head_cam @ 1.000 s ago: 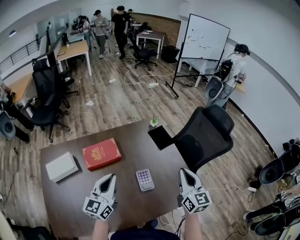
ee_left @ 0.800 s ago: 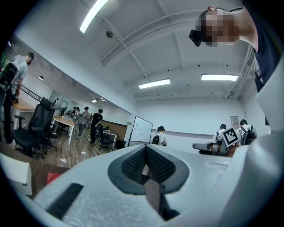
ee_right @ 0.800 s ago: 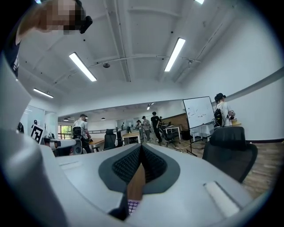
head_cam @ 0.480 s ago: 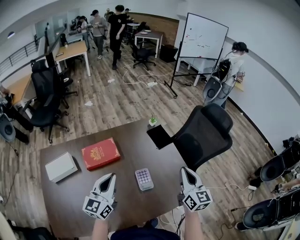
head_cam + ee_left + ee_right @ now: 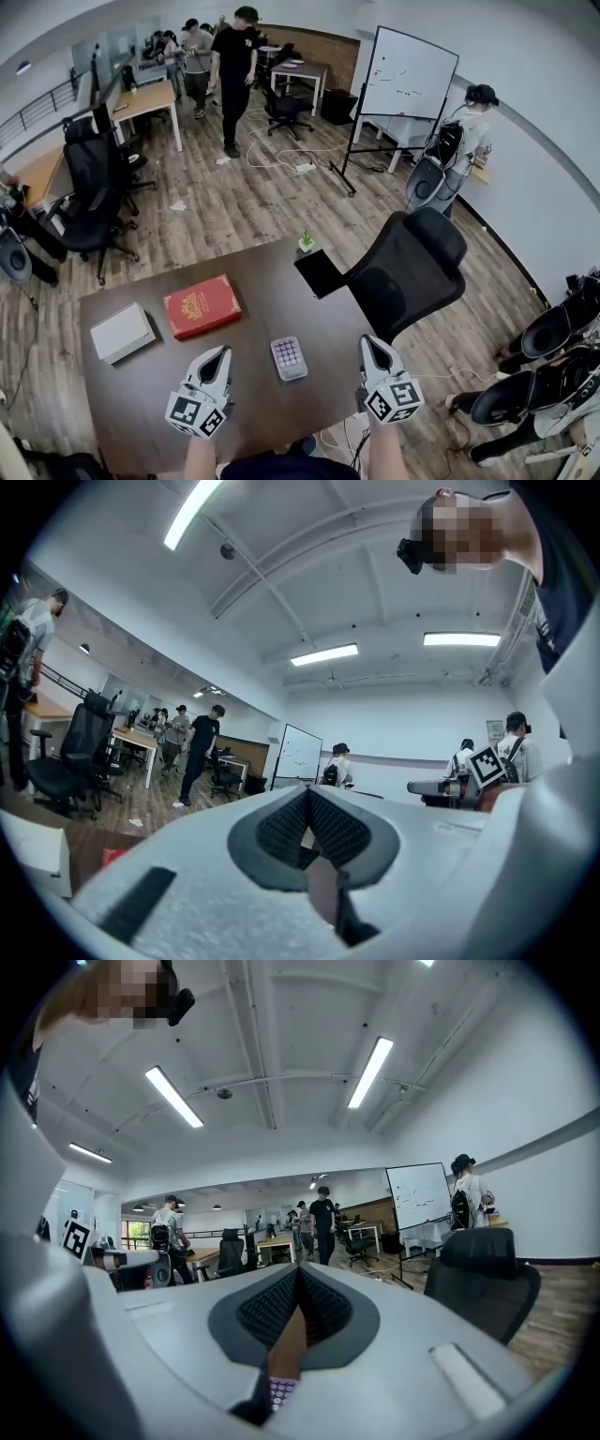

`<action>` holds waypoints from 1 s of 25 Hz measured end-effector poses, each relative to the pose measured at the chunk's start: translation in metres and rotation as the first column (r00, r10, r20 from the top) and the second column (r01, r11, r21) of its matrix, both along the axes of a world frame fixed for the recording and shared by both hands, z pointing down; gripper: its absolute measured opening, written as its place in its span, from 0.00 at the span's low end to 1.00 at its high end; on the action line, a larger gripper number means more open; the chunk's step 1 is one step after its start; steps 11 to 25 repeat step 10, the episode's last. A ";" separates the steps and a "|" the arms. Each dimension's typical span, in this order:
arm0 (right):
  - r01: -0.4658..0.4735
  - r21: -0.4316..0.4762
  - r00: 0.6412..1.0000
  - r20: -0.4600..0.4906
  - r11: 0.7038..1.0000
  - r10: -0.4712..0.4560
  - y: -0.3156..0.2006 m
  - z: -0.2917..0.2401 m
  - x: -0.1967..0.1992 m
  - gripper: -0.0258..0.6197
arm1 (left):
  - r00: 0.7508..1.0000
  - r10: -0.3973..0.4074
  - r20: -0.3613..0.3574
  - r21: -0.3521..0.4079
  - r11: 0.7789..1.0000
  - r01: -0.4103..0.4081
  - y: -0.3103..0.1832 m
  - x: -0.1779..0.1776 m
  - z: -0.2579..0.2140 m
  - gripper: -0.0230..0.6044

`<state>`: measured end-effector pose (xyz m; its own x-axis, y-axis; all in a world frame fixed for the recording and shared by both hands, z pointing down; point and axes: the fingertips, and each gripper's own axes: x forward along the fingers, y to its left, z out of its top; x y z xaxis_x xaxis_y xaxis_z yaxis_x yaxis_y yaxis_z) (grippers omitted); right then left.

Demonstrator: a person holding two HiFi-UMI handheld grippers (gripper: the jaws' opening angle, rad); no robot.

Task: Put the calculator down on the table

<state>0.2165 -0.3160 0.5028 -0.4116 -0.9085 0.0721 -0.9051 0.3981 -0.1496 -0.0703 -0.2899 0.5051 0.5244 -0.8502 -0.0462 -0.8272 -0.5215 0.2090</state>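
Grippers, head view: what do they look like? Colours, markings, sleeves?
The left gripper and right gripper are pale grey-white plastic shells tapering to a pointed nose. At the rear, the left cube and right cube bear black-and-white square markers. The gripper views show dark grey, finely textured pads. The person wears a dark navy top, forearms uncovered.

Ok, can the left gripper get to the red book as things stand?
Probably yes: only bare table lies between the left gripper and the red book, and the white box sits off to the side. Its jaws are shut, so they must open first.
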 end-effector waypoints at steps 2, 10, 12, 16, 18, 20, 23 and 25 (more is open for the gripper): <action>0.001 0.000 1.000 0.003 1.000 -0.001 0.000 0.000 -0.001 0.05 | 1.000 -0.001 -0.003 -0.001 1.000 0.001 0.000 -0.001 0.000 0.03; 0.012 -0.008 1.000 0.001 1.000 -0.012 0.001 0.010 -0.005 0.05 | 1.000 0.001 -0.008 0.001 1.000 -0.001 0.000 -0.003 0.007 0.03; 0.012 -0.008 1.000 0.001 1.000 -0.012 0.001 0.010 -0.005 0.05 | 1.000 0.001 -0.008 0.001 1.000 -0.001 0.000 -0.003 0.007 0.03; 0.012 -0.008 1.000 0.001 1.000 -0.012 0.001 0.010 -0.005 0.05 | 1.000 0.001 -0.008 0.001 1.000 -0.001 0.000 -0.003 0.007 0.03; 0.012 -0.008 1.000 0.001 1.000 -0.012 0.001 0.010 -0.005 0.05 | 1.000 0.001 -0.008 0.001 1.000 -0.001 0.000 -0.003 0.007 0.03; 0.012 -0.008 1.000 0.001 1.000 -0.012 0.001 0.010 -0.005 0.05 | 1.000 0.001 -0.008 0.001 1.000 -0.001 0.000 -0.003 0.007 0.03; 0.012 -0.008 1.000 0.001 1.000 -0.012 0.001 0.010 -0.005 0.05 | 1.000 0.001 -0.008 0.001 1.000 -0.001 0.000 -0.003 0.007 0.03; 0.012 -0.008 1.000 0.001 1.000 -0.012 0.001 0.010 -0.005 0.05 | 1.000 0.001 -0.008 0.001 1.000 -0.001 0.000 -0.003 0.007 0.03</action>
